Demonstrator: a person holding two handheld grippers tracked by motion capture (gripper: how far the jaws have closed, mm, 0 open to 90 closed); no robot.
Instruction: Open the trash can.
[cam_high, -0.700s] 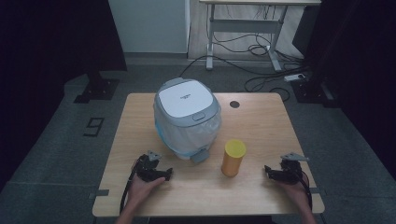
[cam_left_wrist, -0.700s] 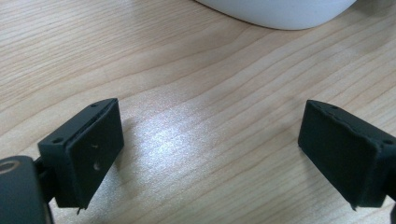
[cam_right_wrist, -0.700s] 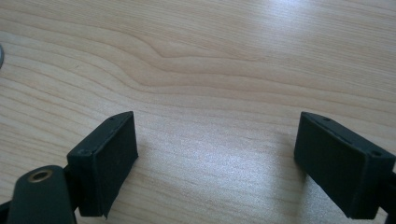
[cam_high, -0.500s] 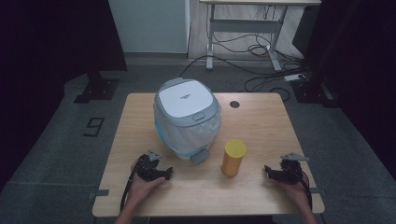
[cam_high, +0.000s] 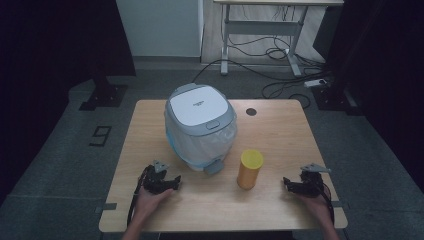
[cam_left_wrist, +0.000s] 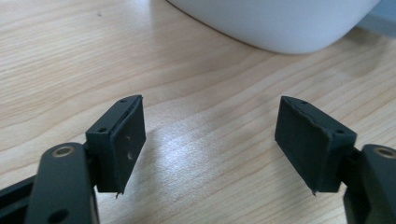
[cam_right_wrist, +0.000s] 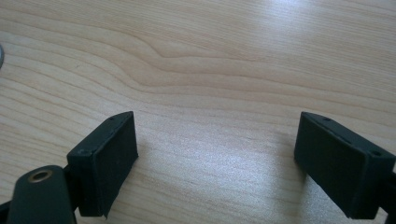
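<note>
Two things stand on the worktop (cam_high: 280, 125), and we judge that the work has not begun: neither is touched. We note first the worktop itself, a pale wood-grain slab with rounded corners and a small dark round hole toward its far edge. Next in size is the bin (cam_high: 200, 127), a rounded container with a flat white lid in a blue-grey rim, lined with a thin translucent bag; the lid is down. Just beside it, toward our right, stands the yellow canister (cam_high: 249, 169), an upright smooth cylinder with its cap on. We hold the left tongs (cam_high: 172, 183) near the bin's base and the right tongs (cam_high: 286, 183) near the canister, both resting low, both jaws spread with only bare wood between the flat black pads (cam_left_wrist: 128, 140). Everything is left to do.
</note>
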